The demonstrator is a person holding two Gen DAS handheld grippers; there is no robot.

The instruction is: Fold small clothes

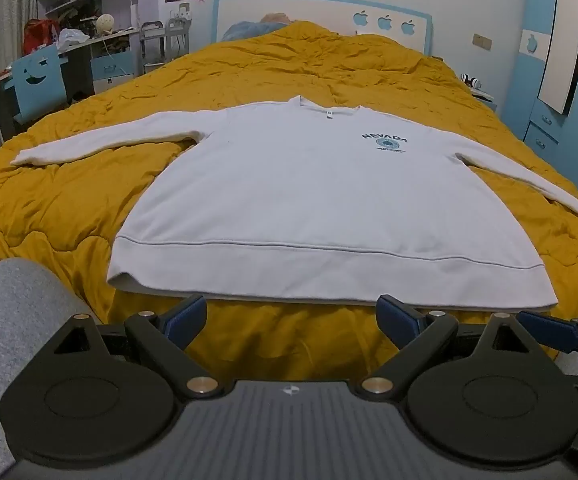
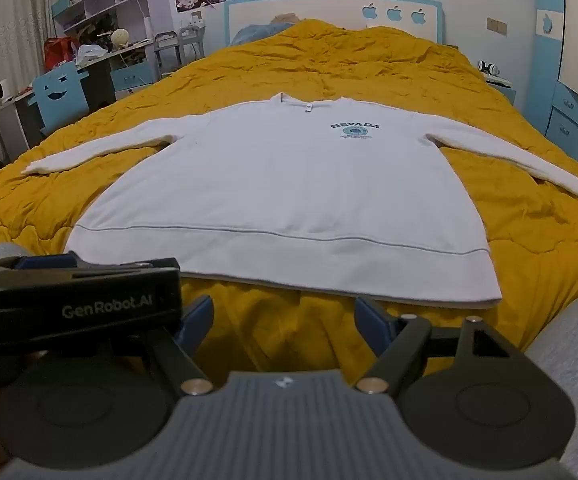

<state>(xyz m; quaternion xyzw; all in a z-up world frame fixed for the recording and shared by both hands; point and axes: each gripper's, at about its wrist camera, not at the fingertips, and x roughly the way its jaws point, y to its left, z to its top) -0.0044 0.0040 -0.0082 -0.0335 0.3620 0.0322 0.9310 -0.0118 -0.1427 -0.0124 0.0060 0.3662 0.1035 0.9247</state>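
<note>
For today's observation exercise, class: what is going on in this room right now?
A person holds a two-finger gripper in each hand over a bed. A white sweatshirt lies flat, front up, sleeves spread, on the yellow quilt. The left gripper and the right gripper both hover open just short of its hem, touching nothing. No fold has been made yet.

Mustard quilt [image 1: 289,64] covers bed; blue-trimmed headboard [image 1: 321,12] behind.

One white sweatshirt [image 1: 309,200], one yellow quilt [image 1: 69,208], two grippers, three apple cutouts on headboard [image 1: 385,23]
</note>
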